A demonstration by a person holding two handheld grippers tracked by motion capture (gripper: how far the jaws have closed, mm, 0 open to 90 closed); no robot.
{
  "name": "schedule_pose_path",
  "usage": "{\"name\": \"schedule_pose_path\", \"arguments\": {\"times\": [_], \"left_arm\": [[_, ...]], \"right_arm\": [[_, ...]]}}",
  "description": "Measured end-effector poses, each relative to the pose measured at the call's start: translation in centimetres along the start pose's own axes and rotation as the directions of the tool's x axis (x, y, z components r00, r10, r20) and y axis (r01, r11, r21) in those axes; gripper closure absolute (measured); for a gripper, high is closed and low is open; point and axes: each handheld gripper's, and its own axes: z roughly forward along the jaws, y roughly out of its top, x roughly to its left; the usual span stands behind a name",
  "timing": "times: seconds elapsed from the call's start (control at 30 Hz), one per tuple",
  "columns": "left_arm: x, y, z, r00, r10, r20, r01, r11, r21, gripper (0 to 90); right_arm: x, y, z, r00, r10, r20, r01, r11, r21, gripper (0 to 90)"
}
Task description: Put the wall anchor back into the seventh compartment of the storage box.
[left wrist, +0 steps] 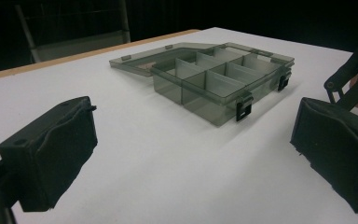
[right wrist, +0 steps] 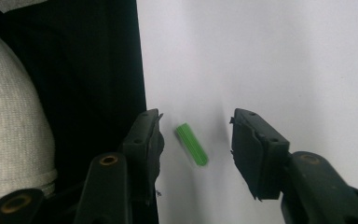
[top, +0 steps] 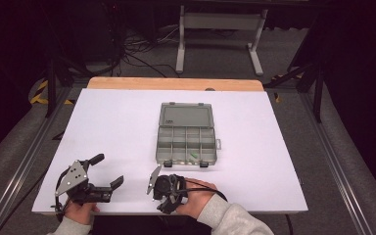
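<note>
Lying on the white table [right wrist: 270,56] close to its near edge, a small green plug [right wrist: 192,144] sits between the two black jaws of the right gripper [right wrist: 196,140], tilted across the gap. The pads stand on either side of it with white surface showing on both sides, so the jaws are parted and not pressing on the piece. In the high view the right gripper [top: 162,188] is turned in toward the person, a grey sleeve [top: 225,218] behind it, low at the table's front edge.

Just beyond it, toward the middle of the table, stands a smoky clear compartment box [top: 186,142] with its lid folded back flat behind it. Dividers split it into small cells, and a green piece [top: 194,156] lies in one of the front cells near the right latch.

The left gripper [top: 106,171] rests well to the left of the box, near the front edge, its jaws spread wide with nothing between them. Its own view looks across bare table to the box [left wrist: 214,88].
</note>
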Motion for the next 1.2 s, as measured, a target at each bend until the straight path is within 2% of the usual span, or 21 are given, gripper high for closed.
{"name": "schedule_pose_path", "arguments": {"times": [0.4,0.63,0.9,1.2], "left_arm": [[-0.01,0.00,0.03,1.0000,0.002,0.001,-0.002,1.0000,0.001,0.7],[0.00,-0.02,0.02,1.0000,-0.001,0.000,0.001,1.0000,0.000,0.7],[0.01,-0.01,0.04,1.0000,0.002,0.001,-0.002,1.0000,0.001,0.7],[-0.02,-0.01,0.04,1.0000,0.000,0.000,0.000,1.0000,0.001,0.7]], "right_arm": [[-0.08,-0.14,0.39,1.0000,-0.006,-0.005,0.006,1.000,0.018,63.0],[-0.17,-0.18,0.36,0.9998,-0.018,0.008,0.018,1.000,0.018,74.5],[-0.31,-0.18,0.33,0.9999,-0.013,0.010,0.013,1.000,0.021,81.8],[-0.27,-0.04,0.28,0.9998,-0.016,0.008,0.016,0.999,0.028,83.3]]}}
